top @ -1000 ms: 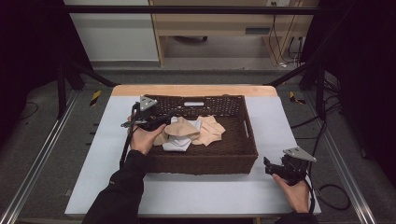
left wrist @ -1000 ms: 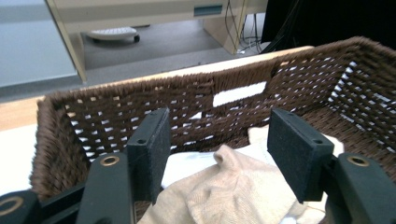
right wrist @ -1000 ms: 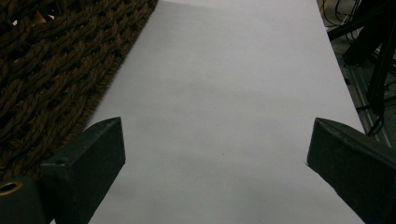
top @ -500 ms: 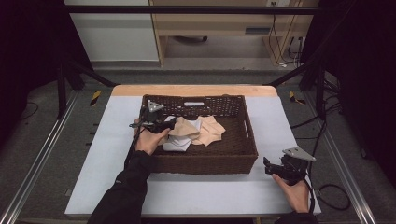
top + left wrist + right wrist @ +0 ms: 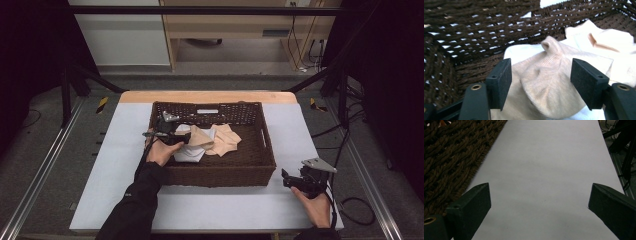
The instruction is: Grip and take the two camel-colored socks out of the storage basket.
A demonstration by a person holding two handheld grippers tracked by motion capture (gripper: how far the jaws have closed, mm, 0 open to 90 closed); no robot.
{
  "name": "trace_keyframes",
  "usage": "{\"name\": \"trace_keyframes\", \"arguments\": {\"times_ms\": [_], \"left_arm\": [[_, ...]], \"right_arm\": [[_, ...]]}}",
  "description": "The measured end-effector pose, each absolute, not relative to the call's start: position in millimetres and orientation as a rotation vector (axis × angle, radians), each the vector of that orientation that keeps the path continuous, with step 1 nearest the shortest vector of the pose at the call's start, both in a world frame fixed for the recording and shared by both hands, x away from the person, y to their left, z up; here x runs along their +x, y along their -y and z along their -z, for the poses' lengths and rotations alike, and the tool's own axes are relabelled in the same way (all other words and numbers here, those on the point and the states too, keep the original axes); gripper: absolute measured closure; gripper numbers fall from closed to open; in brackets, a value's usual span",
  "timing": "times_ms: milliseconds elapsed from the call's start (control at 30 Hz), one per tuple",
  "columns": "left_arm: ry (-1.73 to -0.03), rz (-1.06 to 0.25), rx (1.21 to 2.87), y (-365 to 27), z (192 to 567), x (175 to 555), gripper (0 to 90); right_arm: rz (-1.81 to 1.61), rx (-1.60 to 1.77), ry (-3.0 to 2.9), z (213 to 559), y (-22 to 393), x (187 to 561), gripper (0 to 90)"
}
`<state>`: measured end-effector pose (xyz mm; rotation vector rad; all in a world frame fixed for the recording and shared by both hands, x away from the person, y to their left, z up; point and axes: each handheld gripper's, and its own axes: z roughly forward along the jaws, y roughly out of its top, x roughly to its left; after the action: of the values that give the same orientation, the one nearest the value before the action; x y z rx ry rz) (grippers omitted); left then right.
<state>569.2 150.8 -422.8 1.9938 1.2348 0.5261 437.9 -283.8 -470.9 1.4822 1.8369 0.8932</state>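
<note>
Inside wicker basket [image 5: 260,145]: white label [image 5: 207,111], writing unreadable; beige cloth [image 5: 546,85].

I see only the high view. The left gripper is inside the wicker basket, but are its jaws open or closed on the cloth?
Observer: Open. The left gripper has just been opening; the beige knitted cloth bulges between the pads, untouched.
Operator: Is something under this cloth?
Observer: Yes, a white cloth lies beneath it, toward the wicker basket wall.
Operator: And the right gripper?
Observer: The right gripper is open over the bare table, beside the basket.
</note>
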Motion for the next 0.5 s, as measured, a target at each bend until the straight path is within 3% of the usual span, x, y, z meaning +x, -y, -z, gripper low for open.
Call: {"name": "trace_keyframes", "arguments": {"times_ms": [167,500], "left_arm": [[-1.231,-0.475,2.03,-149.5,426.2,570.0,39.9],[-1.196,-0.422,2.1,-146.8,423.8,566.4,73.2]], "right_arm": [[-0.893,1.482,-1.838,471.0,283.6,437.8,4.7],[-0.893,1.482,-1.839,470.9,283.5,437.7,4.8]]}}
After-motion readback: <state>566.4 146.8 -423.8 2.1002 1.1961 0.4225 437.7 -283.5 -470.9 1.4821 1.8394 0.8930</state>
